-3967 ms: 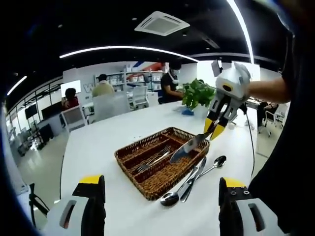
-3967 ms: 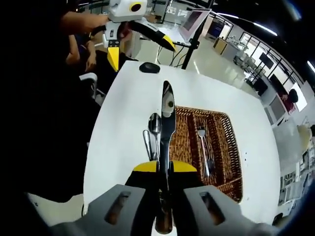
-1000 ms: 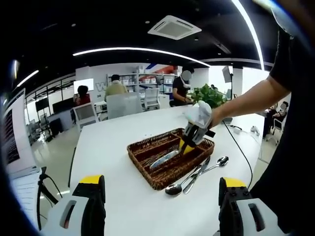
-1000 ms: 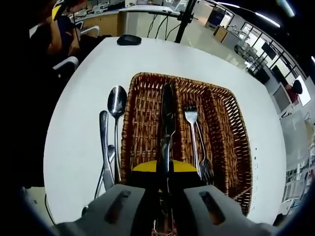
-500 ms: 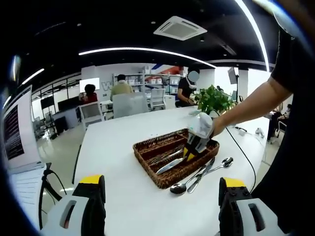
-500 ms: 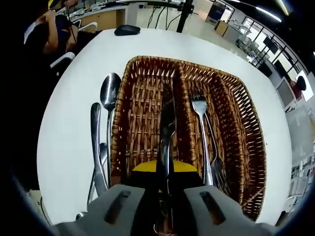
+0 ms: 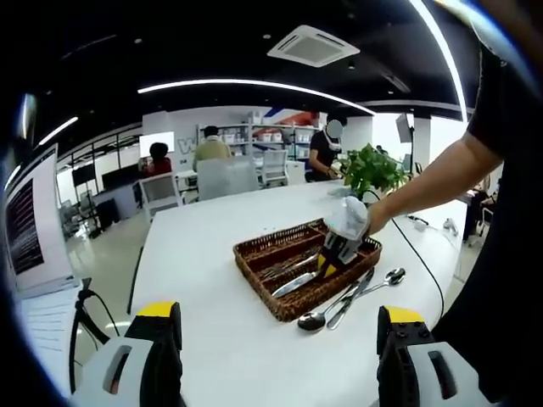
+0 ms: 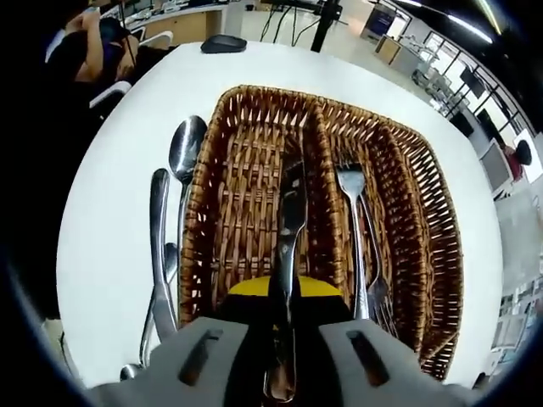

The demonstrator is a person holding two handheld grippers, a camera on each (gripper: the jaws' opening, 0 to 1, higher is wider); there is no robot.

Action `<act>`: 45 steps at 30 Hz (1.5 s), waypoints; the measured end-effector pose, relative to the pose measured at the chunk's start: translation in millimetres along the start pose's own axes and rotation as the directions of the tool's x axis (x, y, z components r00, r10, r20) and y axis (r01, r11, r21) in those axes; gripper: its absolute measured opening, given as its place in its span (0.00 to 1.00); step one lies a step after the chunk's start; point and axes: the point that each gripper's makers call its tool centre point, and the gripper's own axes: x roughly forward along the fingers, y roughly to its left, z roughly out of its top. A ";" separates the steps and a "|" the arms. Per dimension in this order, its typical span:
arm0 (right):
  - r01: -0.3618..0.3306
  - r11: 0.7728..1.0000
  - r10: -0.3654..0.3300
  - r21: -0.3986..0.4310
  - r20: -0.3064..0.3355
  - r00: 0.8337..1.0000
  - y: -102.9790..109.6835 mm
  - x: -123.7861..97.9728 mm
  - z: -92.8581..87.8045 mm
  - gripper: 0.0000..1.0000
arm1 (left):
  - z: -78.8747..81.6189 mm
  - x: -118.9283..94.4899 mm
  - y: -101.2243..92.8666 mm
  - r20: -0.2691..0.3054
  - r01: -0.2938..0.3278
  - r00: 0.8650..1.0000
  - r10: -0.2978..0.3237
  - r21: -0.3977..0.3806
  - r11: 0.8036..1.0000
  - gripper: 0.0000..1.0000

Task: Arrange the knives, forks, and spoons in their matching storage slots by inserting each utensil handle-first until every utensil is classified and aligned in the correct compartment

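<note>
The knife (image 8: 288, 233) handle is hidden inside the right tongs (image 8: 282, 297).

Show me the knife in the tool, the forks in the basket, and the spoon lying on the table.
knife (image 8: 291, 212), right gripper view, on its blade.
forks (image 8: 350, 191), right gripper view, on the tines of one.
spoon (image 8: 186, 146), right gripper view, on its bowl.

Right gripper (image 8: 282, 292) lowered knife (image 8: 289, 222) from above table into basket (image 8: 424, 220).

The brown woven wicker tray (image 8: 242, 182) looks rough and matt. The polished silver metal knife (image 8: 291, 216), forks (image 8: 354, 220) and spoons (image 8: 184, 153) gleam on the smooth white tabletop (image 8: 119, 195).
</note>
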 end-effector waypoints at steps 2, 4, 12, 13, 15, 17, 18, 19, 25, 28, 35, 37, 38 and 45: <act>0.010 0.999 -0.009 -0.030 0.008 1.000 -0.3 -1.0 0.0 0.07 | 0.3 0.0 -0.4 0.003 0.000 1.000 0.000 -0.001 1.000 1.00; 0.030 0.999 -0.029 -0.045 0.008 1.000 -1.7 -4.1 2.4 0.07 | 1.4 -0.5 -2.2 0.009 0.001 1.000 -0.001 -0.003 1.000 1.00; 0.060 0.998 -0.060 0.009 0.060 0.996 -3.5 -20.3 13.2 0.17 | 4.4 -0.9 -6.8 0.018 0.004 1.000 -0.004 0.008 1.000 1.00; 0.067 0.998 -0.068 0.020 0.078 0.995 -4.9 -25.9 16.7 0.19 | 5.2 -0.5 -7.9 0.019 0.006 1.000 -0.006 0.009 1.000 1.00; 0.074 0.996 -0.078 0.039 0.096 0.992 -6.8 -33.9 20.4 0.21 | 7.3 1.4 -11.1 0.022 0.013 1.000 -0.013 0.017 1.000 1.00; 0.103 0.992 -0.111 0.067 0.134 0.985 -12.9 -44.9 27.0 0.26 | 9.4 4.1 -13.8 0.025 0.024 0.999 -0.024 0.024 0.999 1.00; 0.101 0.988 -0.118 0.112 0.157 0.981 -14.0 -51.7 30.1 0.28 | 10.6 6.3 -15.0 0.026 0.030 0.999 -0.031 0.027 0.999 1.00; 0.101 0.985 -0.124 0.143 0.165 0.978 -15.2 -56.4 30.8 0.30 | 11.4 8.1 -15.6 0.025 0.035 0.999 -0.036 0.030 0.999 1.00; 0.186 0.935 -0.271 0.302 0.271 0.924 -32.8 -101.6 40.7 0.60 | 21.9 21.3 -20.7 0.024 0.070 0.997 -0.072 0.060 0.996 1.00; 0.215 0.915 -0.322 0.341 0.297 0.899 -34.0 -122.0 39.3 0.76 | 28.1 26.9 -23.3 0.027 0.085 0.996 -0.087 0.076 0.993 1.00; 0.210 0.840 -0.405 0.500 0.322 0.856 -30.9 -157.8 24.0 0.96 | 43.9 44.5 -31.6 0.029 0.116 0.992 -0.120 0.112 0.987 1.00; 0.200 0.819 -0.421 0.538 0.325 0.847 -26.9 -167.9 18.5 0.99 | 47.2 50.0 -35.8 0.024 0.128 0.991 -0.132 0.123 0.984 1.00; 0.206 0.810 -0.434 0.549 0.324 0.841 -25.4 -172.8 14.3 0.99 | 49.4 53.0 -37.9 0.027 0.134 0.990 -0.138 0.126 0.983 1.00; 0.217 0.681 -0.536 0.699 0.274 0.799 -4.4 -201.8 -12.7 0.99 | 53.6 67.9 -44.0 0.039 0.170 0.984 -0.176 0.120 0.978 1.00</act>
